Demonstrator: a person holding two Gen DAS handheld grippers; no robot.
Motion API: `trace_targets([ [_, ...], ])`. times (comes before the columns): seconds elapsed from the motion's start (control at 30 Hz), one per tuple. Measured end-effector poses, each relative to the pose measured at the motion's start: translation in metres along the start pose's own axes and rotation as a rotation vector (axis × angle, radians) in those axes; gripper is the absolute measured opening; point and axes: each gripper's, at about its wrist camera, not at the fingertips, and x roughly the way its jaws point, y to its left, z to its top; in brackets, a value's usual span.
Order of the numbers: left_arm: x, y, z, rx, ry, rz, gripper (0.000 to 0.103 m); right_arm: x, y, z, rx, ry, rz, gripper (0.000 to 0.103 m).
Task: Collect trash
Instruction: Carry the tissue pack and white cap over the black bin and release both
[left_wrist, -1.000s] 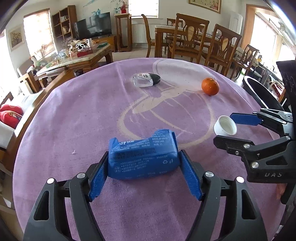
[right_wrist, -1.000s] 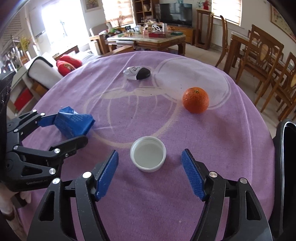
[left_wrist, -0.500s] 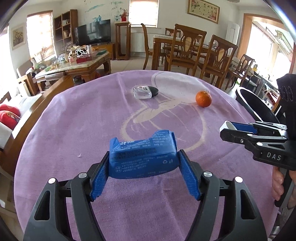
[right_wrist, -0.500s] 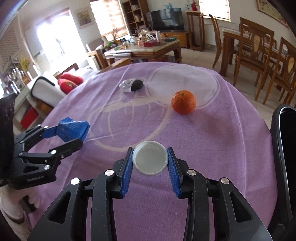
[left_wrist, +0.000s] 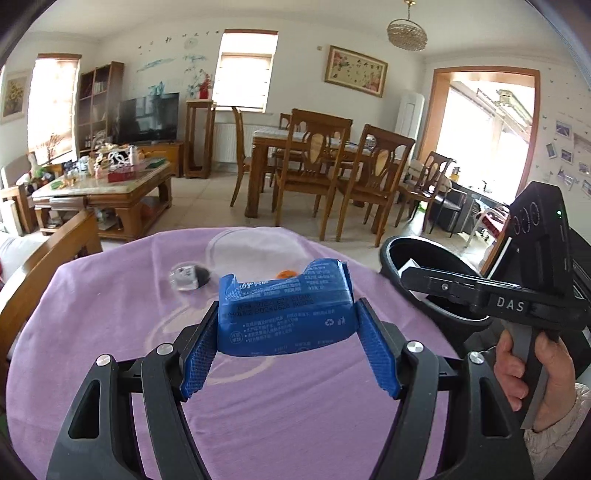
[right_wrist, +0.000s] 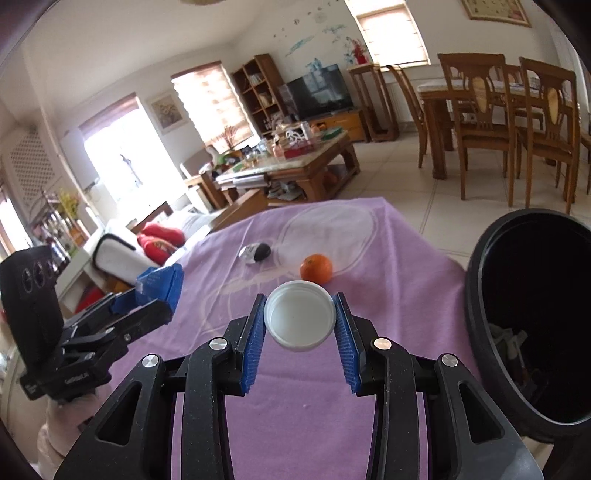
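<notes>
My left gripper (left_wrist: 286, 325) is shut on a blue plastic wrapper (left_wrist: 284, 308) and holds it above the purple tablecloth (left_wrist: 110, 314). My right gripper (right_wrist: 300, 320) is shut on a white bottle cap (right_wrist: 299, 319) and holds it above the cloth, left of the black trash bin (right_wrist: 476, 295). The bin also shows in the left wrist view (left_wrist: 436, 314), at the table's right edge, with the right gripper (left_wrist: 406, 275) over its rim. In the right wrist view the left gripper (right_wrist: 147, 299) with the wrapper (right_wrist: 160, 282) is at the left.
An orange (right_wrist: 316, 268) and a small clear and black object (right_wrist: 255, 253) lie on the far part of the cloth. The bin holds some crumpled trash (right_wrist: 508, 338). Wooden chairs (left_wrist: 314, 173) and a coffee table (left_wrist: 103, 188) stand beyond the table.
Both grippers have risen from the cloth with their loads. The right gripper closed on the cap a second ago and has moved right, to the bin's rim.
</notes>
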Motion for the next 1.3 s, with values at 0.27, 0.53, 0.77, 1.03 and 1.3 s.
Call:
trace_targets([
  [0.27, 0.054, -0.101, 0.022, 0.08, -0.027, -0.174, 0.07, -0.095, -0.097, 0.02, 0.132, -0.184, -0.114, 0.036],
  [0.53, 0.131, -0.202, 0.023, 0.182, 0.036, -0.307, 0.07, -0.168, -0.193, 0.02, 0.236, -0.292, -0.214, 0.036],
  [0.77, 0.171, -0.237, 0.021, 0.209, 0.052, -0.308, 0.07, -0.17, -0.242, 0.011, 0.292, -0.297, -0.229, 0.037],
  [1.03, 0.171, -0.241, 0.018, 0.263, 0.048, -0.277, 0.07, -0.134, -0.251, 0.02, 0.296, -0.265, -0.208, 0.037],
  [1.3, 0.172, -0.245, 0.017, 0.295, 0.063, -0.258, 0.073, -0.117, -0.241, 0.03, 0.275, -0.259, -0.174, 0.056],
])
